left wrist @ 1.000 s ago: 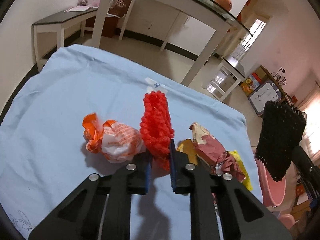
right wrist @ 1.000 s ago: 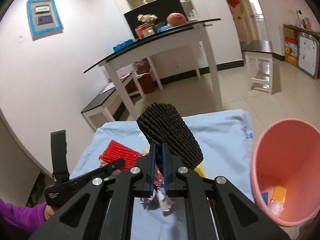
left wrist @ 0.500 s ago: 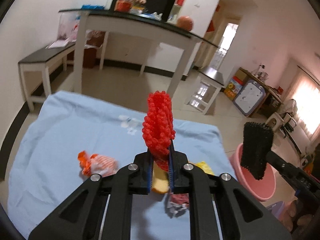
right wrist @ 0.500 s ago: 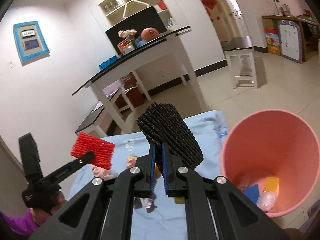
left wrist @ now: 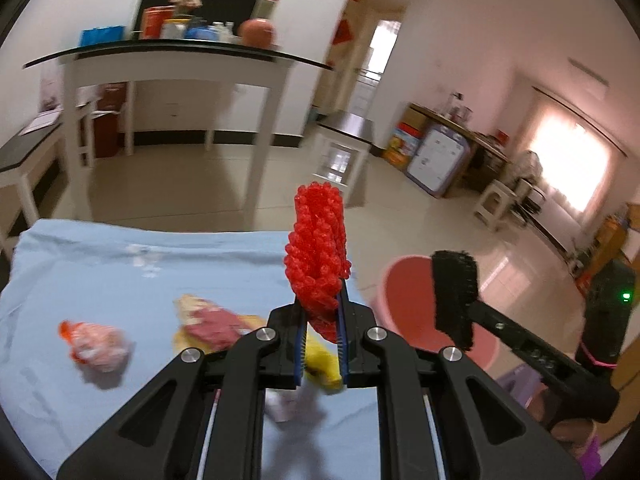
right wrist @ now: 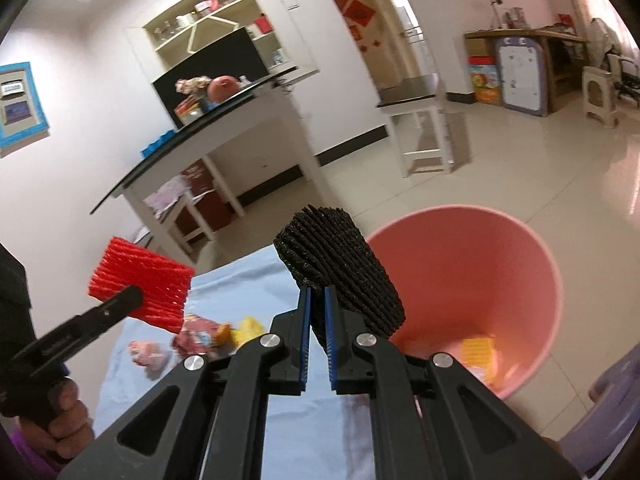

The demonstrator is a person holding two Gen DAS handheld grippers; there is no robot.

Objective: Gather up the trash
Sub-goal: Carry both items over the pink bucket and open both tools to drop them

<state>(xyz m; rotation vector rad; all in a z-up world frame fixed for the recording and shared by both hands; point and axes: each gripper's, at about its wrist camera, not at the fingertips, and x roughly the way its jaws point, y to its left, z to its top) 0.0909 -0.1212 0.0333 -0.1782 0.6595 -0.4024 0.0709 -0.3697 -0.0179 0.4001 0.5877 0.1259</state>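
Grippers raised: left gripper [left wrist: 321, 320] pinching red net [left wrist: 318, 256], right gripper [right wrist: 316, 322] black net [right wrist: 340, 272].

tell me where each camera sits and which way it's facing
Left wrist: on the left gripper, facing along its fingers over the light blue cloth; it grips a red foam net sleeve, and the right gripper shows at right.
Right wrist: on the right gripper, facing the pink plastic bucket; it grips a black foam net sleeve, with the left gripper at left.
Shared: both sleeves, bucket, cloth.
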